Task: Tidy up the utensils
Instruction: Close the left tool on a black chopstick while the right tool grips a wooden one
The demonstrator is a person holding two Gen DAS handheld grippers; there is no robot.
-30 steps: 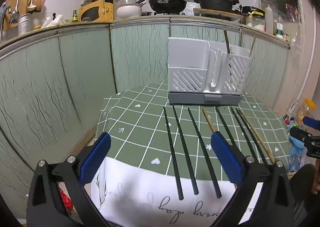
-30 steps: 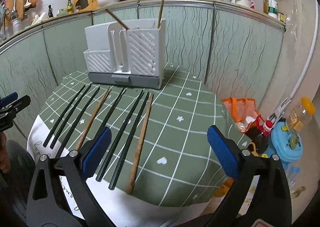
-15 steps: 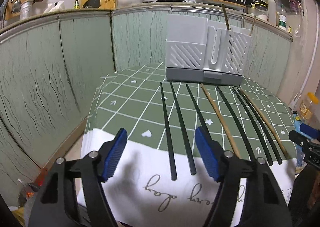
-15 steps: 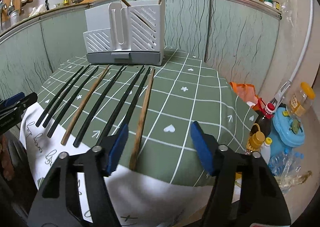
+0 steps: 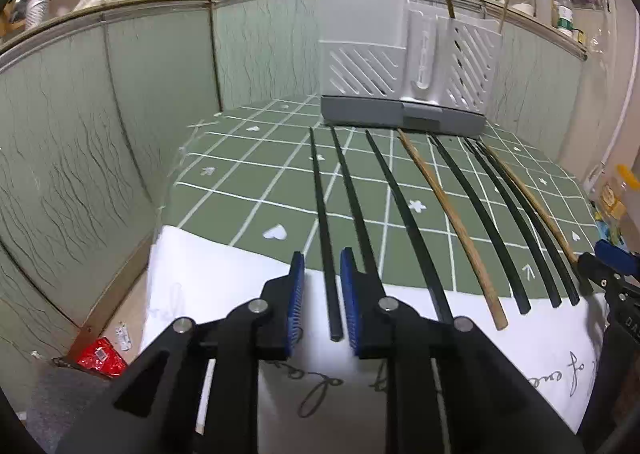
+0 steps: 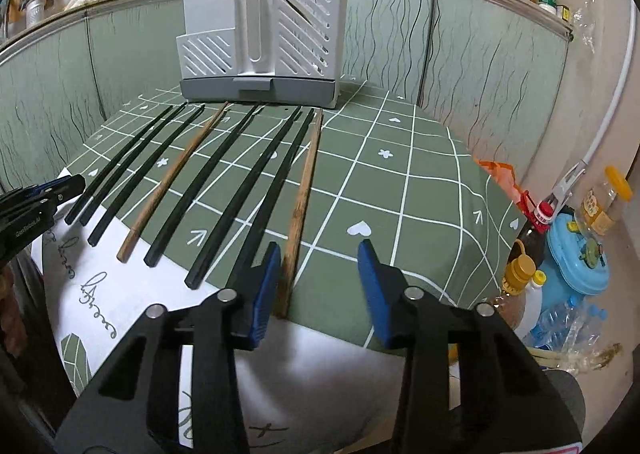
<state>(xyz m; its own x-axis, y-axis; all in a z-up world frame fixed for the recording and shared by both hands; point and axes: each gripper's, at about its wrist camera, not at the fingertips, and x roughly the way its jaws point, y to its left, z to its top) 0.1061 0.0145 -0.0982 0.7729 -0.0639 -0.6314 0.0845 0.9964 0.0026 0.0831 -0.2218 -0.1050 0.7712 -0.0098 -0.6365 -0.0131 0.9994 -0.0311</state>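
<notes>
Several black chopsticks and two wooden ones lie side by side on the green checked tablecloth [image 5: 256, 181]. My left gripper [image 5: 323, 288] is low over the near end of the leftmost black chopstick [image 5: 322, 205]. Its jaws are closing with that chopstick between them, and a gap still shows at the left pad [image 5: 298, 294]. My right gripper [image 6: 320, 270] is closing around the rightmost wooden chopstick [image 6: 304, 189], which lies against the left pad [image 6: 270, 278], far from the other. A white and grey utensil holder [image 5: 408, 65] [image 6: 260, 45] stands at the back with two wooden chopsticks in it.
Green panel walls close in the table at the left and back. Bottles and a blue container [image 6: 580, 262] crowd the floor off the table's right edge. A red packet [image 5: 100, 358] lies on the floor at the left. Each gripper shows at the edge of the other's view.
Both grippers have come down toward the near ends of the chopsticks. Both pairs of jaws have narrowed from wide open, the left one much more than the right.
</notes>
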